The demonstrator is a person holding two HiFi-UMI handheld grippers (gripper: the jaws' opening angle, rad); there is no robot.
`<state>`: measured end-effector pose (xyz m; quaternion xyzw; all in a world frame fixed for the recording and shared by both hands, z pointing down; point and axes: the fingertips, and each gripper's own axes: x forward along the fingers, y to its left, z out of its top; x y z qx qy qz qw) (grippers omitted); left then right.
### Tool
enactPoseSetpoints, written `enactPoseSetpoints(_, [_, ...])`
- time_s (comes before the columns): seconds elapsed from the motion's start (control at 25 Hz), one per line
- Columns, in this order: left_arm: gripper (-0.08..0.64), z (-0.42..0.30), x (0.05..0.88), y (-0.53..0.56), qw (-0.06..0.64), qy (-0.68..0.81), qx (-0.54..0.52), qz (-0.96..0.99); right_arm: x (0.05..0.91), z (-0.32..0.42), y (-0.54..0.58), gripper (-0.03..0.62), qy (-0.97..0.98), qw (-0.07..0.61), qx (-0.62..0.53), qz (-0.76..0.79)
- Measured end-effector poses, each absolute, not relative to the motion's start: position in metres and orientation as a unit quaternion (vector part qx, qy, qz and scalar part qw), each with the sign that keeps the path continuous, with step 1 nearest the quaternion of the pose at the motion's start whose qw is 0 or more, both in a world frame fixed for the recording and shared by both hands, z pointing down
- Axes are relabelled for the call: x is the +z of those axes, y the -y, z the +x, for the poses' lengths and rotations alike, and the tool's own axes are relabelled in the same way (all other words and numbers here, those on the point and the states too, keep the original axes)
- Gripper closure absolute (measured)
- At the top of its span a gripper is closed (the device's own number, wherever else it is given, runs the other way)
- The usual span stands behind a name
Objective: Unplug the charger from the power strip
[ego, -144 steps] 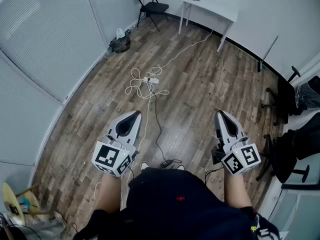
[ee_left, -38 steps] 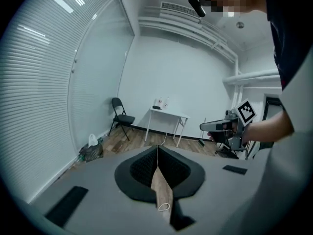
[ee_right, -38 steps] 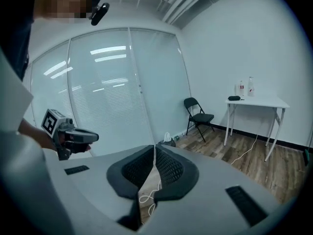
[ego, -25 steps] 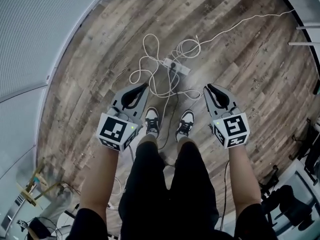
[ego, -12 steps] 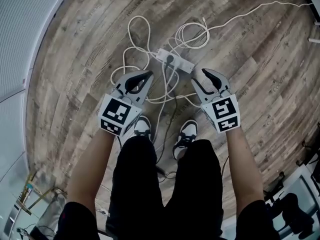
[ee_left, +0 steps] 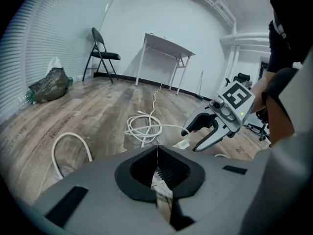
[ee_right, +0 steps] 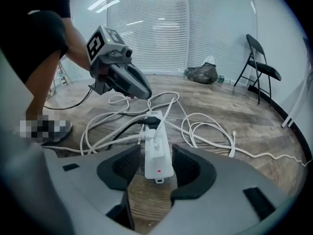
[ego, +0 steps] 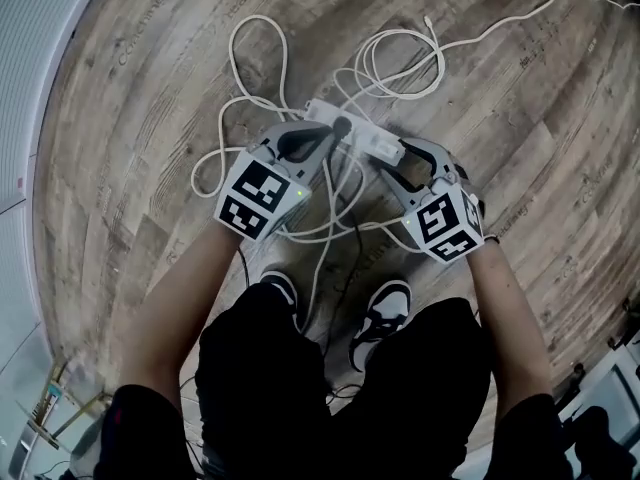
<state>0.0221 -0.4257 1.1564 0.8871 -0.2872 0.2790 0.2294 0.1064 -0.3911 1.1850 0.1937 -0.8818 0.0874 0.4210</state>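
A white power strip lies on the wood floor among tangled white cables. A black plug and a white charger with a white lead sit in it. My right gripper is low over the strip's near end. Its jaws are opening, and the strip's end lies between them with a gap on each side. My left gripper hovers beside the black plug with its jaws shut and empty. The left gripper also shows above the strip's far end, and the right gripper shows by the strip.
Loops of white cable spread around the strip, and a black lead runs back between the person's shoes. Against the far wall stand a folding chair, a white table and a dark bag.
Both grippers have dropped from above the shoes down to the power strip. The right gripper's jaws have opened around the strip's end. The left jaws stay shut.
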Motion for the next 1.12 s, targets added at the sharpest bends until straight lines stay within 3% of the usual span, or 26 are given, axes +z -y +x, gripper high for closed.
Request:
enactPoseSetpoints(0.36, [0.537,0.038,1.21,0.435,0.261,0.268,0.285,0.882,1.215,0.088,0.409,0.403,0.888,0.419,0.049,0.185])
enactPoseSetpoints(0.44, [0.537,0.037,1.21,0.436,0.263,0.272,0.283,0.882,1.215,0.086,0.409,0.469,0.887,0.421,0.037,0.188])
enactPoseSetpoints(0.76, [0.537,0.037,1.21,0.435,0.246,0.275,0.301,0.879,1.209,0.087,0.41,0.483,0.887,0.418,0.021,0.193])
enactPoseSetpoints(1.12, [0.537,-0.016,1.075,0.454,0.244,0.365,0.256,0.861,1.082,0.092,0.413,0.484,0.907,0.314,0.116,0.254])
